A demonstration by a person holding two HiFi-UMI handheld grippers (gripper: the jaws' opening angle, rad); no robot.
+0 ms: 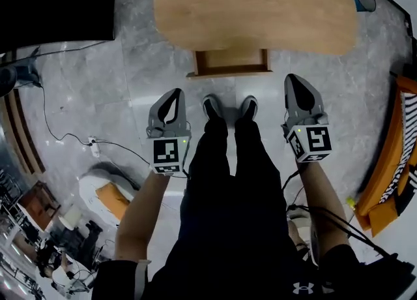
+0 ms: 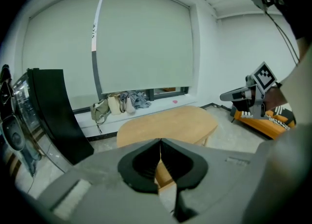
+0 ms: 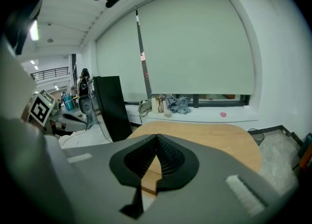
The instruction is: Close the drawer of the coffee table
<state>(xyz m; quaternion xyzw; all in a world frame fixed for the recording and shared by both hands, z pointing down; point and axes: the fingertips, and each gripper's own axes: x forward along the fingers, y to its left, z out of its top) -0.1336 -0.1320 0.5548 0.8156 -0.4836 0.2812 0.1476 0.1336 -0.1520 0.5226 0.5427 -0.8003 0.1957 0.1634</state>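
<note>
The coffee table (image 1: 254, 5) has a light wooden oval top and stands just ahead of the person's feet. Its drawer (image 1: 231, 62) is pulled out toward the shoes, and its inside shows. My left gripper (image 1: 174, 94) hangs left of the feet, short of the drawer, shut and empty. My right gripper (image 1: 295, 82) hangs to the right of the feet, also shut with nothing held. In the left gripper view the closed jaws' tip (image 2: 160, 142) points at the table (image 2: 168, 123). The right gripper view shows the same over its table (image 3: 209, 138).
A tall black panel (image 1: 52, 5) stands at the far left. An orange seat (image 1: 391, 155) with a striped cloth is at the right. A cable (image 1: 65, 139) runs over the grey floor at the left. Bags (image 2: 117, 103) lie on the window sill behind the table.
</note>
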